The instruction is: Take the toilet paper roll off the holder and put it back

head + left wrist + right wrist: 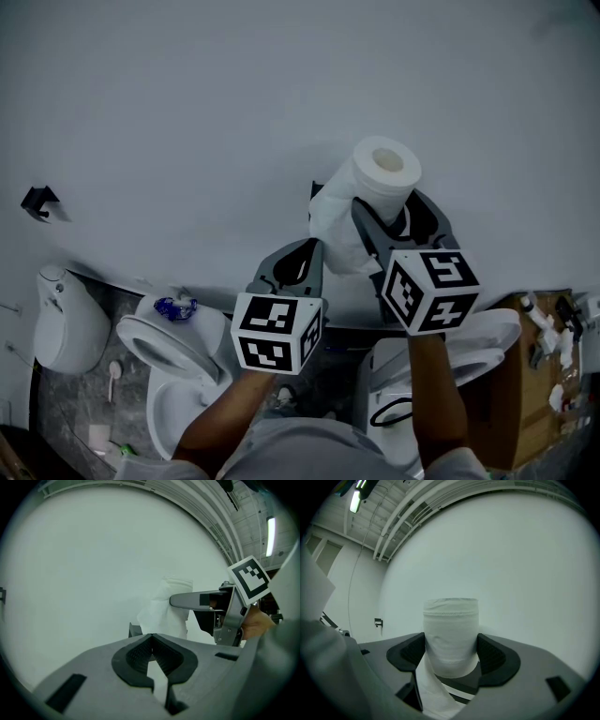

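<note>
A white toilet paper roll (382,176) is held off the wall, end-on to the head view, with a loose tail (332,230) hanging to its left. My right gripper (389,204) is shut on the roll (451,634), one pad on each side of it. My left gripper (306,247) hangs lower left of the roll, shut with nothing in it, its pads meeting at the tip (151,637). In the left gripper view the paper (168,609) and a right finger (187,600) show ahead. A small dark wall bracket (315,191) (133,630) peeks out behind the tail.
A plain white wall (234,103) fills the upper view. A black hook (37,200) is fixed at far left. Below are a white fixture (66,323), two toilets (178,352) (469,347), and a cardboard box (530,394) at right.
</note>
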Demonstrator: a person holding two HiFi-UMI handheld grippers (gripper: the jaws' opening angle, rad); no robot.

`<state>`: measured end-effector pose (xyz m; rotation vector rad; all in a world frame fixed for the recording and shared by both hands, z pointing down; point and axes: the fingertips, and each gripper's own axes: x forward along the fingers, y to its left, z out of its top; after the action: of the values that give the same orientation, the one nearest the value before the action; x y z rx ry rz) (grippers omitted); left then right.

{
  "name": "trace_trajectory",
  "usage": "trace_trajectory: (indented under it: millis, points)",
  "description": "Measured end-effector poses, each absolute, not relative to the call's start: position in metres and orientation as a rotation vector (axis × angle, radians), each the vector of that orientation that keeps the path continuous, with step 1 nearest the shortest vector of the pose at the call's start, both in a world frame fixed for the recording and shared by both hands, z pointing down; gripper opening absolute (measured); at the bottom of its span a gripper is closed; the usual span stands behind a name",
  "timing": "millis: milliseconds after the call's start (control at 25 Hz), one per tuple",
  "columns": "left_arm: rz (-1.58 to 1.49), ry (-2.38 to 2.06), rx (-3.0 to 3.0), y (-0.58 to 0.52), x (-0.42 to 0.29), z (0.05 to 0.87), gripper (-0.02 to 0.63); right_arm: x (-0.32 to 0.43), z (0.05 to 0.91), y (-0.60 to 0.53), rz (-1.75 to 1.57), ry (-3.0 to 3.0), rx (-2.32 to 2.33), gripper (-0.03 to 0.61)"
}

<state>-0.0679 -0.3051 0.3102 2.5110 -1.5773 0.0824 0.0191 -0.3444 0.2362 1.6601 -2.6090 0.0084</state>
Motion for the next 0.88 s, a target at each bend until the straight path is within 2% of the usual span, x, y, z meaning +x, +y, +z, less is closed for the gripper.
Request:
trace_trajectory:
  millis: [880]
  points:
    - [0.112, -1.526, 2.515, -0.335, -0.065, 0.325, 0.003, 0.018, 0.263, -0.387, 0.078, -2.539, 1.681, 0.347]
